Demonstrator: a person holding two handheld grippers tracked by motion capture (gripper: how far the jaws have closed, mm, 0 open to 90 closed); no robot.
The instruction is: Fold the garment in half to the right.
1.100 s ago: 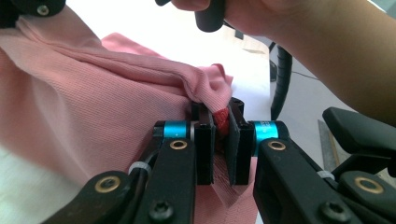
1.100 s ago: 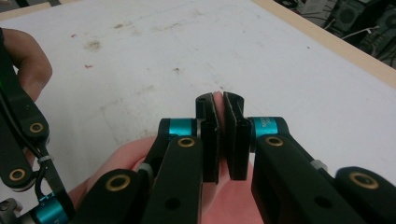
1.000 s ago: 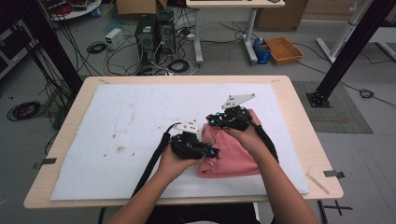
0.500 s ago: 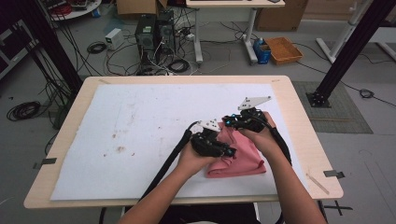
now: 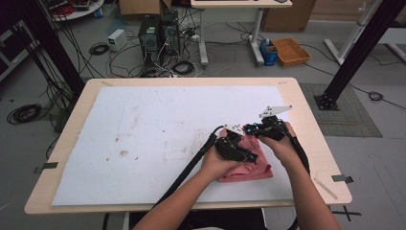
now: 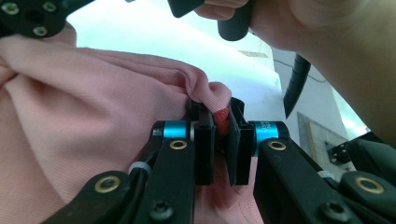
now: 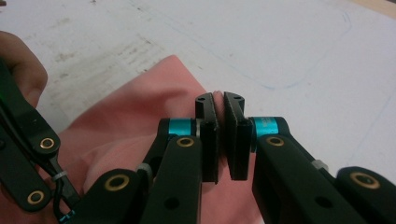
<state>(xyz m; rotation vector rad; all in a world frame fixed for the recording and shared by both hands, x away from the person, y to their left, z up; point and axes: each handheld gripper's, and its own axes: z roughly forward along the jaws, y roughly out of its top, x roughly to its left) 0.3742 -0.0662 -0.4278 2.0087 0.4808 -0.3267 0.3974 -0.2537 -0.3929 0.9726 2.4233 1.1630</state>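
Pink cloth [image 6: 93, 121] is pinched in both sets of fingers: the left gripper [image 6: 219, 128] clamps a raised fold, and the right gripper [image 7: 219, 121] clamps an edge beside it. Seen from above, the cloth lies bunched on the white surface [image 5: 158, 124] near its right front corner, under both hands. Judging by the rumpled heap, folding is only partway; flattening and squaring it remain.

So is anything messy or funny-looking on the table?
Yes: the white sheet has brownish stains left of the middle, so it looks dirty. The pink cloth lies bunched up near the front right edge, pinched by the left claw and the right claw.
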